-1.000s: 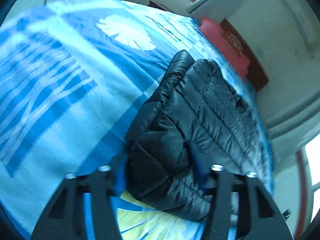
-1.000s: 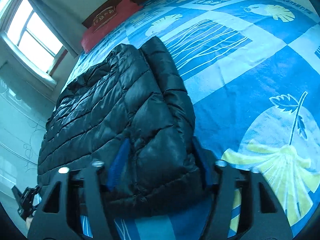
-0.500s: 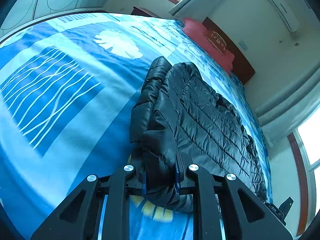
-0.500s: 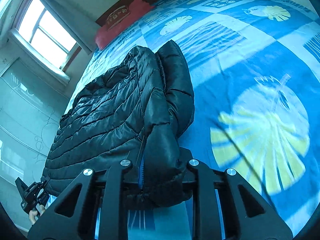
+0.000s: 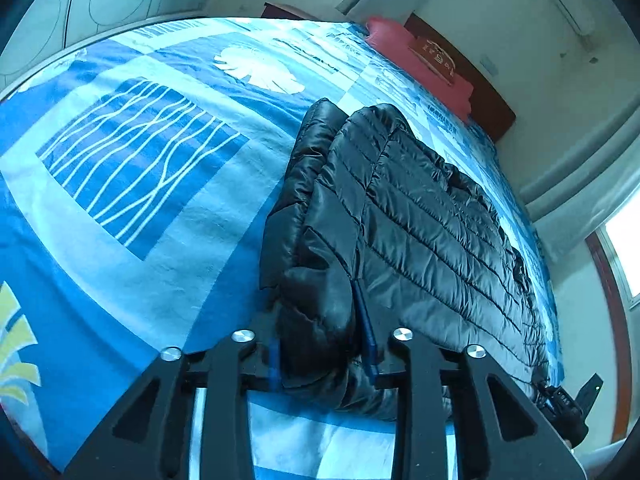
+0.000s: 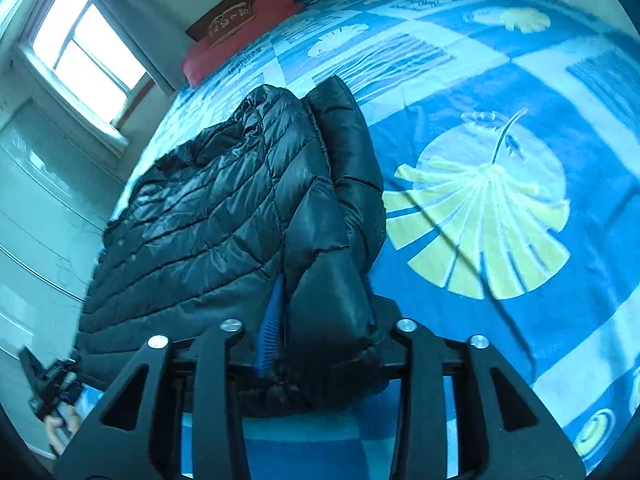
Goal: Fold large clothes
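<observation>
Black puffy jacket lies on the bed, folded long and narrow, close to the bed's window-side edge and reaching from the near edge up toward the red pillow at the head end. One sleeve is folded along the side of the jacket that faces the middle of the bed. The bed has a blue cover with white squares, wavy lines and yellow-green leaf shapes. The left gripper sits at the near end of the jacket, and a fat bunch of the shiny black cloth is between its two blue pads. Its jaws are opening, and the cloth still fills the gap and touches both pads. The right gripper is at the other near corner of the jacket, with another puffy bunch of cloth between its pads. Its jaws are opening too, and the cloth still bulges up between them. From the right gripper's camera, a hand shows at the bottom left, holding the other gripper. A bright window is on the wall past the jacket.
</observation>
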Tool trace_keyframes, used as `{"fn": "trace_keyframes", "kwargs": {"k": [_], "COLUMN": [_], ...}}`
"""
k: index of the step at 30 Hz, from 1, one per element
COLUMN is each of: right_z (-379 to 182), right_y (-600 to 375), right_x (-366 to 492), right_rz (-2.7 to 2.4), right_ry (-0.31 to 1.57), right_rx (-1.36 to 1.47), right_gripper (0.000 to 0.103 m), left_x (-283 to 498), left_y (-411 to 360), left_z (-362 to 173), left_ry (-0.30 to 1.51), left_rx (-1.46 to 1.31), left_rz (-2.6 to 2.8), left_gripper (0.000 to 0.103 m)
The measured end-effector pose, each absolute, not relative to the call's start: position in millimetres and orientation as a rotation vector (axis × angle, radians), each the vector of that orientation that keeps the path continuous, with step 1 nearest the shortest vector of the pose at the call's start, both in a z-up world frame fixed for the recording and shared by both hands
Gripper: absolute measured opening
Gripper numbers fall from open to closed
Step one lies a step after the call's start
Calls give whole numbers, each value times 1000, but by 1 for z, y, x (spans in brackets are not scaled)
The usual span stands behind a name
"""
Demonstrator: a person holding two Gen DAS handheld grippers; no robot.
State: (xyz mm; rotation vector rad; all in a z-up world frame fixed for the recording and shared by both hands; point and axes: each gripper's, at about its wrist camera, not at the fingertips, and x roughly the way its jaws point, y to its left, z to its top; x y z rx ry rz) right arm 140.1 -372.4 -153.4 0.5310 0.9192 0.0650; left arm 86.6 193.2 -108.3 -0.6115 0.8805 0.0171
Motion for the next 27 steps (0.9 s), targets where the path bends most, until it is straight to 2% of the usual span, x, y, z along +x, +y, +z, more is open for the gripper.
{"fn": "trace_keyframes", "kwargs": {"k": [4,8,15,22,25,27], "right_z": [-152,-141,-114,-96,-95,-95], "right_y": [-382,-388,-372,-307,-271,-246], "right_x": [133,124,120,137,154,170], "right_rz": [56,-11,-31,115,182,221], "right_ry": [918,895,837,855,873,883], "right_rx": [557,523,426,306,256,219], "right_gripper": [46,47,47,46,46,46], "left_x": [73,65,58,43,52,66], "left_y": [201,206,202,216,220,218], "left_z": [-107,-109,-103,-77,-67,-65], "left_ry": [879,901,931,909,883,887], "left_rx": [-643,-607,-500,-472,-481,-464], "left_rz": [43,87,107,119,108,97], "left_gripper": [49,62,64,64,72,72]}}
